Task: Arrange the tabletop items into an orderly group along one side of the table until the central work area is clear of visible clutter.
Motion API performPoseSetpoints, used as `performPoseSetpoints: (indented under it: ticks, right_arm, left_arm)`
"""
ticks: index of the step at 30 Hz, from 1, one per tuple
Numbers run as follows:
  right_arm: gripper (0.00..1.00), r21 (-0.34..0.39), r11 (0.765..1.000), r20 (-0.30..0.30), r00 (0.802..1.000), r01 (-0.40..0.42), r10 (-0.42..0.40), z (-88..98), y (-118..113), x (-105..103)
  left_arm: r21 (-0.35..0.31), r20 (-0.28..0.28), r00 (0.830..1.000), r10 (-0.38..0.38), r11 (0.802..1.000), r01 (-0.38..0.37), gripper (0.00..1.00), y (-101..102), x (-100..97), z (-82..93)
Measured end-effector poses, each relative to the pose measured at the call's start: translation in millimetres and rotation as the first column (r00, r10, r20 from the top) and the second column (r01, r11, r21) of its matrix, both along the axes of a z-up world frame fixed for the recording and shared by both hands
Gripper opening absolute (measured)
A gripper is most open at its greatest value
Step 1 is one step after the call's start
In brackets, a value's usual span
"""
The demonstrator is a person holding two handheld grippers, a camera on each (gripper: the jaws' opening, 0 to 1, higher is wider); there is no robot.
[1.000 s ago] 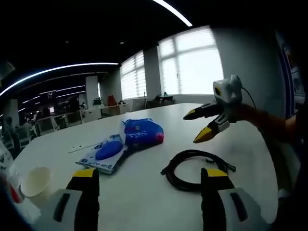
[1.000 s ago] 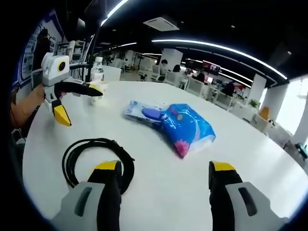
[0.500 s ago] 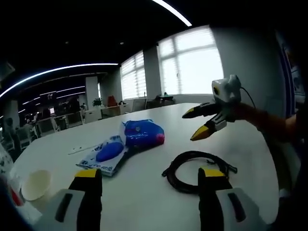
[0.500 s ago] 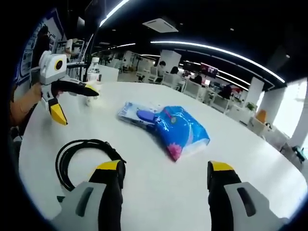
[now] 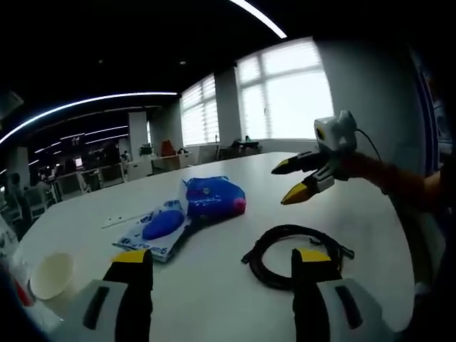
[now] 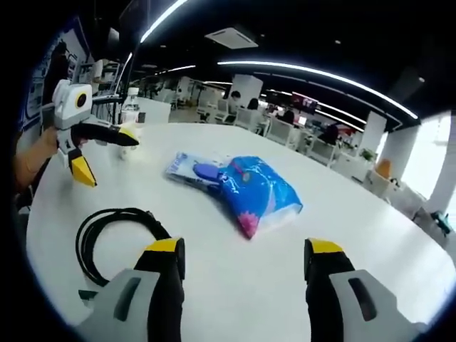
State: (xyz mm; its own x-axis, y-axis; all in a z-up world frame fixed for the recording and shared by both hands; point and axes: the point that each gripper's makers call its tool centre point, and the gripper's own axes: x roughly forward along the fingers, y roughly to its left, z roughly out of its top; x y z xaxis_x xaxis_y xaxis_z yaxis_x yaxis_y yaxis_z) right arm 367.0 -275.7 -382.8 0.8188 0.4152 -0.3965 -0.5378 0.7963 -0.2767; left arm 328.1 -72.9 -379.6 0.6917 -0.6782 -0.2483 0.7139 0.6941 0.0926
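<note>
White tabletop (image 6: 399,235) has bare room toward its far edge; black cable (image 6: 107,231) sits near-edge, both hand-held grippers (image 5: 217,260) (image 6: 239,249) spread wide, empty.

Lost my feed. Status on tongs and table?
Both tongs open, empty: left, right. Black cable, blue packets, paper cup scattered mid-table. Nothing blocking.

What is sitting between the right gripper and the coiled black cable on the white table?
Nothing visible. The coiled black cable lies on bare white table just ahead of the open right gripper, beside its near jaw. The blue plastic packets lie farther off.
</note>
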Motion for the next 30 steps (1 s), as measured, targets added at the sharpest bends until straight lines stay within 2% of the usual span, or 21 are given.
performPoseSetpoints:
  ticks: [12,30]
  right_arm:
    - [0.67,0.007,1.0,-0.016,1.0,-0.003,0.003,-2.6,-4,11]
    - [0.66,0.001,1.0,-0.022,1.0,0.002,-0.002,-4.9,-9,19]
  left_arm:
    - [0.018,-0.008,1.0,0.008,1.0,-0.008,0.85,-4,5.9,-1.2]
    - [0.033,0.002,0.999,0.032,0.999,-0.032,0.87,-9,16.8,1.5]
